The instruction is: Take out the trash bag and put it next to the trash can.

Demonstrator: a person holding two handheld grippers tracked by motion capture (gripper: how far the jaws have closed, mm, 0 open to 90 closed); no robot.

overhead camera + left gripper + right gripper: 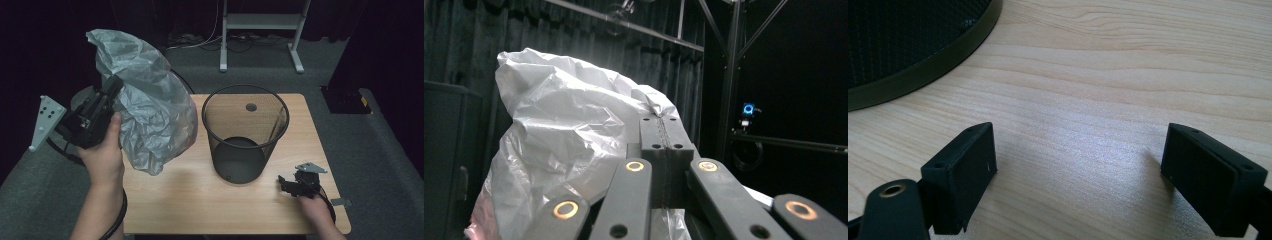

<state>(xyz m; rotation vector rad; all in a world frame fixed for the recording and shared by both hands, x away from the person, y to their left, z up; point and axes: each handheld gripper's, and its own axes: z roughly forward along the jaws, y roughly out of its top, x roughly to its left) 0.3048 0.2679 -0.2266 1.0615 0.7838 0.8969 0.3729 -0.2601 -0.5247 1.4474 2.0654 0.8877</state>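
Your left tongs point(114, 86) pinch the grey bag point(150, 110) beyond the worktop point(200, 200) edge; right tongs point(284, 184) gape beside the basket point(245, 135).

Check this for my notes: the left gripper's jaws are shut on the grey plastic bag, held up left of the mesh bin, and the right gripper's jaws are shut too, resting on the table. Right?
One thing is wrong: the right gripper has its jaws wide open, with bare table between them, as the right gripper view shows. The rest stands: the left gripper is shut on the grey plastic bag, left of the mesh bin.
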